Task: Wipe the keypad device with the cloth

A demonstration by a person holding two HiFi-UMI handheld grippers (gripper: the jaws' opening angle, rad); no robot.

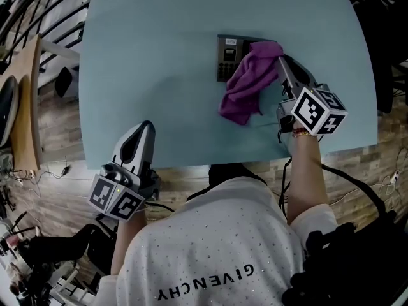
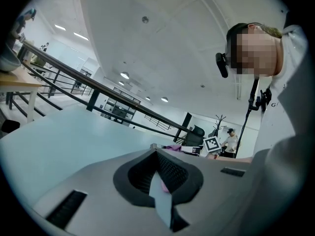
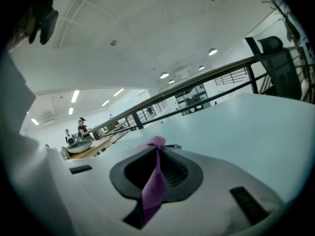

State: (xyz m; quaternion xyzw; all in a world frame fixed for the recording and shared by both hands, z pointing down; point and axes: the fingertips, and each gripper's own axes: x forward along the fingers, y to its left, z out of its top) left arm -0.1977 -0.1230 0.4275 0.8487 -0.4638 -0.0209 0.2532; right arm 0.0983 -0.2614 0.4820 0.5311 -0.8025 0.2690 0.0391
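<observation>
— How does the cloth (image 1: 247, 81) handle?
— Soft and light, I judge. It hangs limp and folds easily, so one corner is enough to hold. My right claw (image 3: 157, 149) is closed on that corner. The rest drapes over the right part of the keypad (image 1: 226, 56), far on the table (image 1: 159, 75). The keypad looks stiff and flat, and it may slide when rubbed.
— Your left claw (image 1: 143, 132)?
— Closed, empty, at the near table edge, well apart.
— Containers?
— Only a bowl (image 3: 78, 146) on a distant table. Its inside I cannot see.

One cloth (image 1: 245, 85), one keypad device (image 1: 226, 59) (one table (image 1: 159, 75))
</observation>
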